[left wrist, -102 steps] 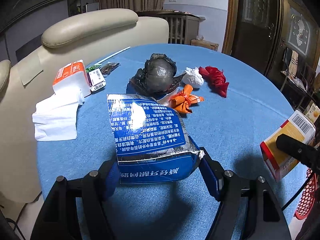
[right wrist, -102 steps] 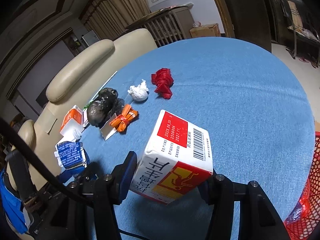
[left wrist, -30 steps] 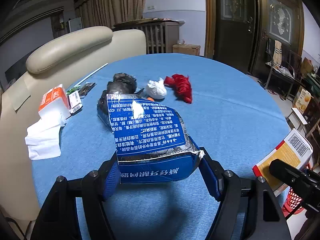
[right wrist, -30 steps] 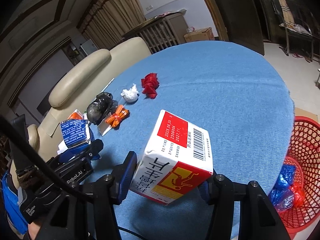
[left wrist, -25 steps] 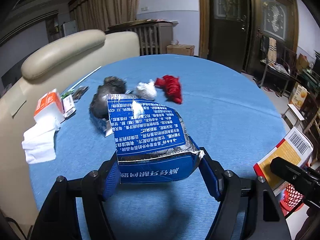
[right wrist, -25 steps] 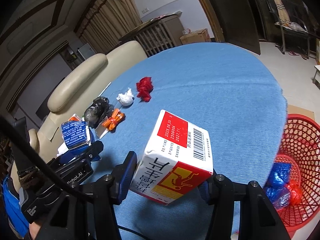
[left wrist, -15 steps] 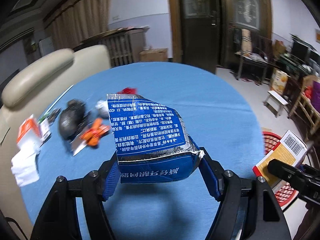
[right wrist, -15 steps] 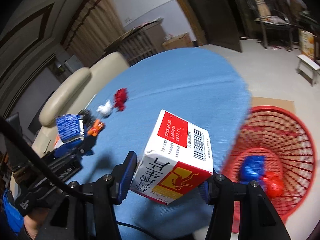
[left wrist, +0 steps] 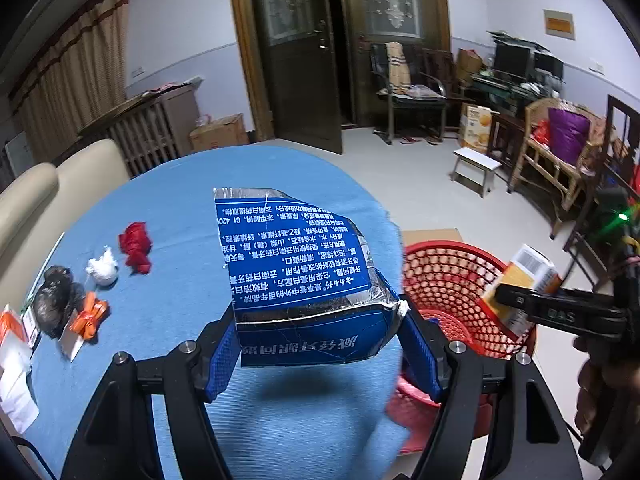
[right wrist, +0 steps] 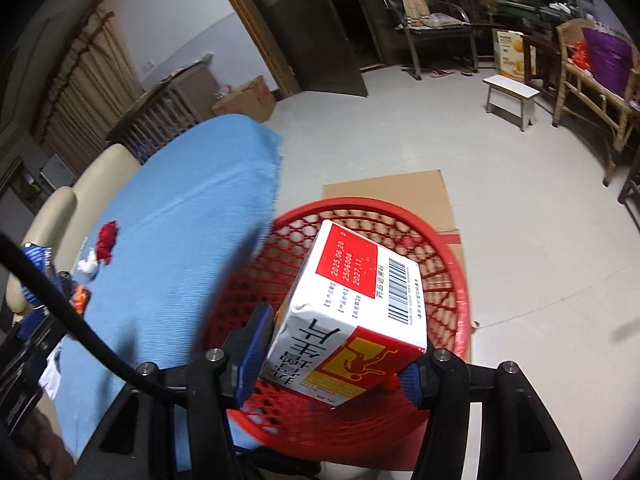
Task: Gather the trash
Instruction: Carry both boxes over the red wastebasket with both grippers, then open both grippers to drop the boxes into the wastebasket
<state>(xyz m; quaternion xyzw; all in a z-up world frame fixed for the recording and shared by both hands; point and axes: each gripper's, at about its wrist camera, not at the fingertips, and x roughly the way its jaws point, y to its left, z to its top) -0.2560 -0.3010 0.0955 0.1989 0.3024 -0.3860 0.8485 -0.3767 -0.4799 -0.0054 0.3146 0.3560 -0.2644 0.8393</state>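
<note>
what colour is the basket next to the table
Red, an open lattice weave. The basket shows best in the right wrist view, under the held box.

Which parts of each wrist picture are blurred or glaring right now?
Left wrist: blue packet sharp, with glare on its foil edge; table edge and red basket beside it smeared. Right wrist: box sharp; basket's near rim and table edge motion-blurred; both fisheye-bent.

The white carton (right wrist: pixel 352 320) hides most of the red basket (right wrist: pixel 452 256) floor, the basket's near rim blurs, and white tissue (left wrist: pixel 14 380) is cut off at the left wrist view's edge.
</note>
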